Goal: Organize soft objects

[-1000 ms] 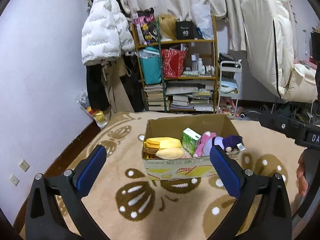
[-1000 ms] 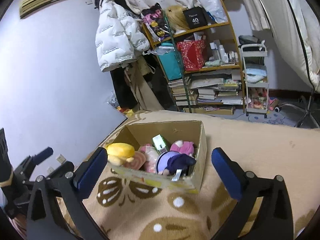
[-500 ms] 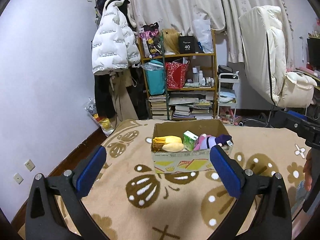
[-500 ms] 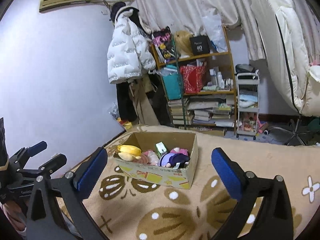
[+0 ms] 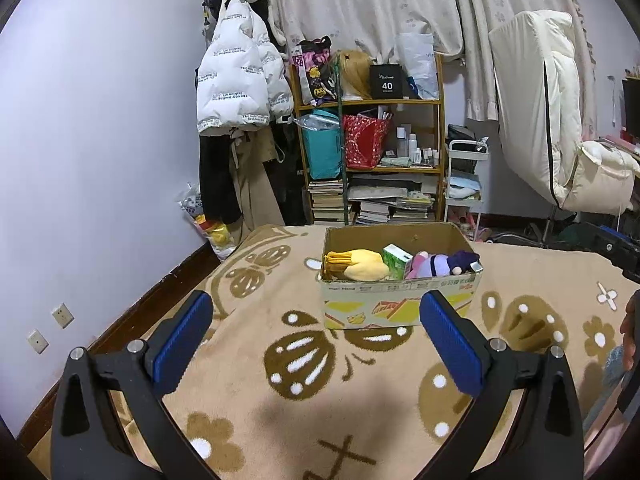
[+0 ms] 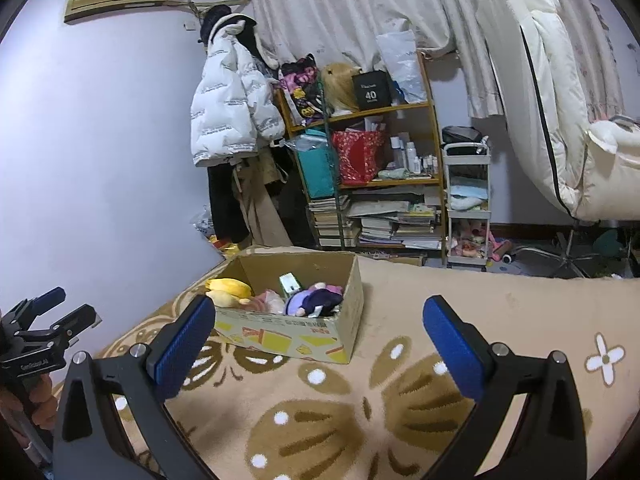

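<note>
The cardboard box (image 5: 400, 304) stands on the beige carpet (image 5: 280, 380) toward its far edge, in front of the bookshelf (image 5: 372, 160). Inside it lie a yellow plush toy (image 5: 360, 266) at the left end, a green tissue pack (image 5: 396, 260) in the middle and a purple plush doll (image 5: 444, 264) at the right end — all close together. The left gripper (image 5: 316, 340) has its fingers wide apart and holds nothing. The right gripper (image 6: 316, 340) is also spread wide and empty — well apart from the box.

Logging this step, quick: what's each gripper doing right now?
Left gripper: open, holding nothing.
Right gripper: open, holding nothing.
</note>
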Available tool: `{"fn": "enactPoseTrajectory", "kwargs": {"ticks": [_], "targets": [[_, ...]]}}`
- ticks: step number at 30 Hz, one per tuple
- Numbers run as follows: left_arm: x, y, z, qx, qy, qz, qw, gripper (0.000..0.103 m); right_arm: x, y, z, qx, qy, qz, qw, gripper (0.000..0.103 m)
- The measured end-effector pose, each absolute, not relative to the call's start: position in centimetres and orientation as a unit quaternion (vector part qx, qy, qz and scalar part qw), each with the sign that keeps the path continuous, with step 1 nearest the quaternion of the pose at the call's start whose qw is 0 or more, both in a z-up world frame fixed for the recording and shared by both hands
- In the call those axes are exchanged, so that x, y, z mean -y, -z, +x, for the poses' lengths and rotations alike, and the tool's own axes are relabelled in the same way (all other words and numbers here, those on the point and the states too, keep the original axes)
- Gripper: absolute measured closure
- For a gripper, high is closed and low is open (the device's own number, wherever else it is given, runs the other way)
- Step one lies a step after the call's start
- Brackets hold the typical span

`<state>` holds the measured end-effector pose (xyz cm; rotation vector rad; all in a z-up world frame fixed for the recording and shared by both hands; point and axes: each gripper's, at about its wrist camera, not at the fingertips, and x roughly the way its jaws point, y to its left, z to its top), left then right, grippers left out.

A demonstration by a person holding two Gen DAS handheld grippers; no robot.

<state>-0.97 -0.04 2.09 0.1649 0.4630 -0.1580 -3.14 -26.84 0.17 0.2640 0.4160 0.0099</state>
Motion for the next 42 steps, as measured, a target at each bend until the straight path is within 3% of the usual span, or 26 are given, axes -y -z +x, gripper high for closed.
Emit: {"fn": "enactPoseTrajectory", "kwargs": {"ticks": [15, 42], "targets": [[-1.2, -0.7, 1.2, -0.252, 0.077, 0.047, 0.963, 0.001, 26.0, 1.2, -2.1, -0.231, -0.013, 0.123, 0.965, 0.0], [0.1, 0.2, 0.7, -0.254, 0.082, 0.073, 0.961, 0.001, 26.1, 1.3, -2.0, -0.234, -0.013, 0.123, 0.964, 0.0]]}}
